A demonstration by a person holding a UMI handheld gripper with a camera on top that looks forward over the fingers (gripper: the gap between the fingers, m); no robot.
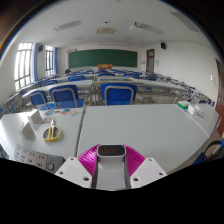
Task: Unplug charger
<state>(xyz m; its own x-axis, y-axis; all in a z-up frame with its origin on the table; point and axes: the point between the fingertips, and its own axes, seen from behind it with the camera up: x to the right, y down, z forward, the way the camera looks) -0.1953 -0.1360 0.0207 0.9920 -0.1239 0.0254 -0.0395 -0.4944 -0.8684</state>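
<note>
My gripper is shut on a grey charger. The magenta pads press on both of its sides. The charger's dark end face with red USB ports points forward, away from me. It is held above the white table, clear of the surface. A white power strip lies on the table to the left of the fingers, apart from the charger.
A small yellowish object and a white item sit on the table's left part. Beyond the table stand rows of desks with blue chairs and a green chalkboard on the far wall. Windows are at the left.
</note>
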